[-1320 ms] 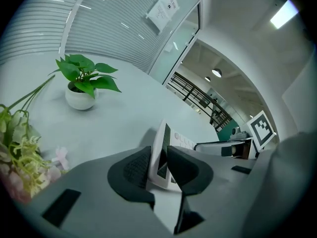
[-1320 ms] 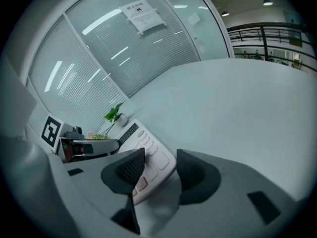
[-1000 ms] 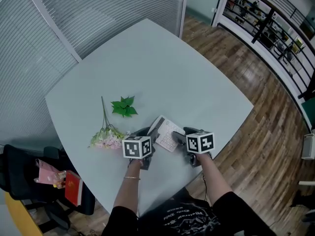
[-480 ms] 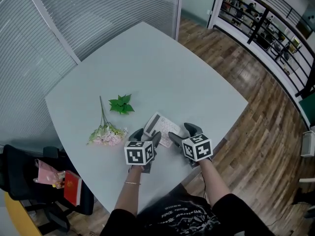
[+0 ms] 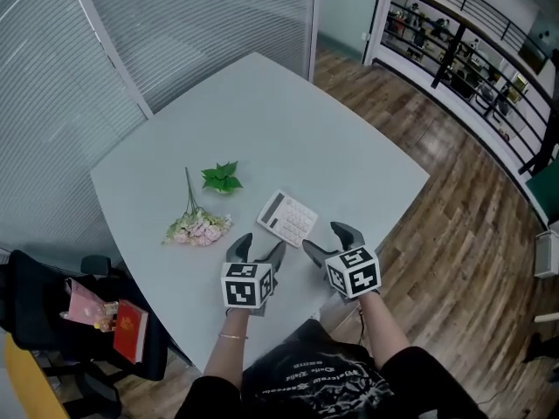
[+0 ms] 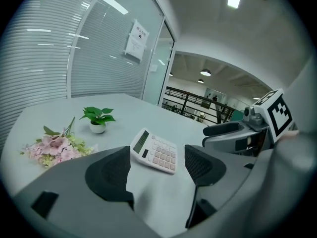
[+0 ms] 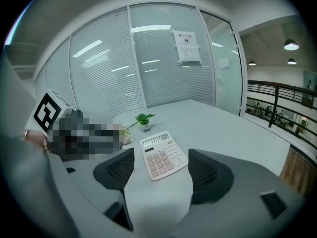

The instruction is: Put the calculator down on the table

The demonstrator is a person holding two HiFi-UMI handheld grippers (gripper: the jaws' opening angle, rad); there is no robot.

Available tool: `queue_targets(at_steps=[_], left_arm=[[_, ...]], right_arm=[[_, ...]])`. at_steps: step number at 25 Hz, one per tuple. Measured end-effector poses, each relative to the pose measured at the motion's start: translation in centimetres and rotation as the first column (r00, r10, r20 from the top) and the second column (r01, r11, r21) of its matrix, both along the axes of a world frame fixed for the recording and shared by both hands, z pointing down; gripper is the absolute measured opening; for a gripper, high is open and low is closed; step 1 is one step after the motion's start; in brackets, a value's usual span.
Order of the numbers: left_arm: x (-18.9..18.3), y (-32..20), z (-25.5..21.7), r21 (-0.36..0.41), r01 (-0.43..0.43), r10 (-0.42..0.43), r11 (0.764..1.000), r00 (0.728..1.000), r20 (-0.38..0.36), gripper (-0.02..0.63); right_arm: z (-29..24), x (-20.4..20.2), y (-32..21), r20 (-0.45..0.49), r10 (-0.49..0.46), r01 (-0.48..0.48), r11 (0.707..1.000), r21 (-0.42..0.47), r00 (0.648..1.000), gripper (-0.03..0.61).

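Well, the calculator is lying flat on the pale grey table, keys up, near the edge closest to the person, and nothing is touching it. The left gripper hangs just short of it on the near side. Its jaws have just been opening and stand wide apart with nothing between the pads. Its own view shows only bare tabletop in the gap, with the calculator lying beyond. The right gripper sits beside the left one, likewise clear of the calculator. Its jaws have just swung open and then eased in a little, and they stand well apart, gripping nothing. Both grippers point down at a slant towards the table. To the left of the calculator lies a bunch of pink flowers, and just beyond it stands a small green plant in a white pot. Off the table's left corner is a dark chair with a red item on it.
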State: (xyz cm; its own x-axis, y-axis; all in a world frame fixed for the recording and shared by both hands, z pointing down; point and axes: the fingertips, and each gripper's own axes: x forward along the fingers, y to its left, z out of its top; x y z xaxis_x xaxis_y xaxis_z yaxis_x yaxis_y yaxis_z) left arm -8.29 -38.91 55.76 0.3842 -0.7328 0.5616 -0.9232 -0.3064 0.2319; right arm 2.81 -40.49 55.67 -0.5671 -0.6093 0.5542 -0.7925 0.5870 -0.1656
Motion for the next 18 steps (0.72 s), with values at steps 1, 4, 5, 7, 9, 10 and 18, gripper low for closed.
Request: queue_targets(at_steps=[1, 4, 5, 7, 9, 10, 18], left_arm=[[0.1, 0.8, -0.5, 0.014, -0.006, 0.006, 1.0, 1.0, 0.002, 0.345], [0.3, 3.5, -2.0, 0.057, -0.022, 0.022, 0.998, 1.0, 0.008, 0.345], [0.3, 4.4, -2.5, 0.071, -0.027, 0.027, 0.997, 1.0, 0.01, 0.345], [0.3, 6.2, -3.6, 0.102, -0.038, 0.038, 0.994, 0.999, 0.01, 0.345], [0.5, 8.0, -4.6, 0.129, -0.053, 0.053, 0.99, 0.999, 0.005, 0.345], [0.5, 9.0, -5.0, 0.141, -0.06, 0.06, 0.988, 0.998, 0.003, 0.345], [-0.3, 16.0, -7.0, 0.23, -0.087, 0.083, 0.969, 0.996, 0.027, 0.345]], right_arm=[[-0.5, 0.1, 0.8, 0.001, 0.003, -0.003, 1.0, 0.013, 1.0, 0.347], [-2.2, 0.0, 3.2, 0.003, 0.008, -0.008, 0.998, 0.057, 1.0, 0.347], [-2.7, 0.0, 4.0, 0.004, 0.009, -0.009, 0.997, 0.072, 1.0, 0.347], [-3.8, -0.3, 5.7, 0.005, 0.009, -0.01, 0.995, 0.103, 1.0, 0.347], [-4.8, -0.5, 7.5, 0.003, 0.012, -0.012, 0.991, 0.131, 1.0, 0.347], [-5.1, -0.6, 8.4, 0.0, 0.013, -0.013, 0.989, 0.145, 1.0, 0.347], [-7.2, -1.6, 15.4, 0.002, 0.028, -0.027, 0.974, 0.225, 1.0, 0.347]])
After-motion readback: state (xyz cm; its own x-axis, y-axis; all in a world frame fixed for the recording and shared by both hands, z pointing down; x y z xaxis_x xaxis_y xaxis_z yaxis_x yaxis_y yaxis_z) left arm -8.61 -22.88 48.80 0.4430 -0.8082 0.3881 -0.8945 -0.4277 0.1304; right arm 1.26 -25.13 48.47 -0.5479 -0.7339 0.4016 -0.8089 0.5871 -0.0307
